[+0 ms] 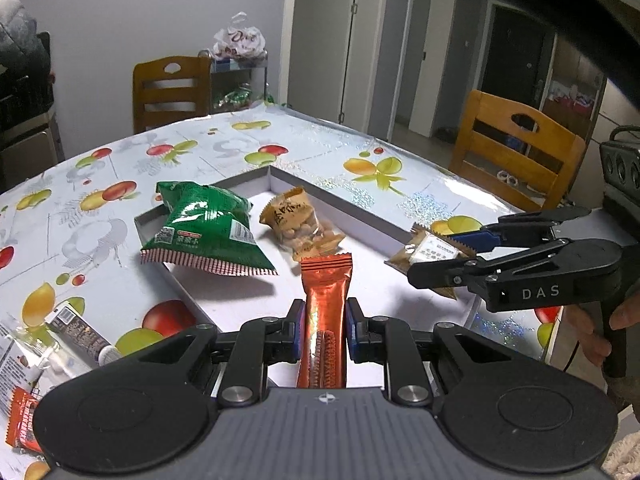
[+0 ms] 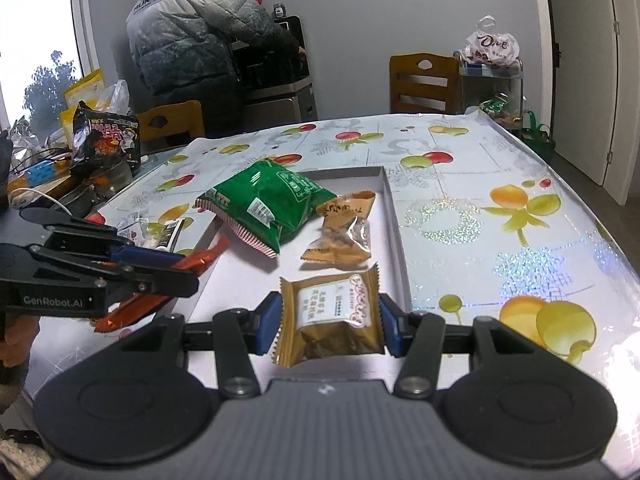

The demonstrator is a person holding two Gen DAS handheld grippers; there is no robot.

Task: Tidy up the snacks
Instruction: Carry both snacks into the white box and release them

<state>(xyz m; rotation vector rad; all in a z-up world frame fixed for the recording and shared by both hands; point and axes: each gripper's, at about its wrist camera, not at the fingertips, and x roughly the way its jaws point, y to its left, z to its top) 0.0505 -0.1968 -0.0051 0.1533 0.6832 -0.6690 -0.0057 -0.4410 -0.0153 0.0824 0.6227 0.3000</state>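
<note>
Clamping the orange bar (image 1: 325, 312) lengthwise in the left gripper (image 1: 325, 322), pads pressed on both sides of the wrapper, front end hanging over the white tray (image 1: 256, 178). Gripping the tan square packet (image 2: 331, 318) by its side edges in the right gripper (image 2: 329, 322), jaws closed on it at moderate width, packet hovering above the tray's near end.

Already lying inside the tray: green bag (image 1: 206, 226), its corner spilling over the left rim, and the small nut packet (image 1: 298, 224) just beside it.

Judging the step as two placements at once. Worth lowering each snack until the wrapper is resting on the tray floor before letting go, not dropping from height. Aiming the bar for the bare strip nearest the left wall, the square packet for the gap in front of the nut packet. Keeping the two grippers apart, since both are crowding the same end. More wrappers (image 1: 60, 340) waiting on the tablecloth (image 1: 420, 168) outside the tray, so plenty left to do.
</note>
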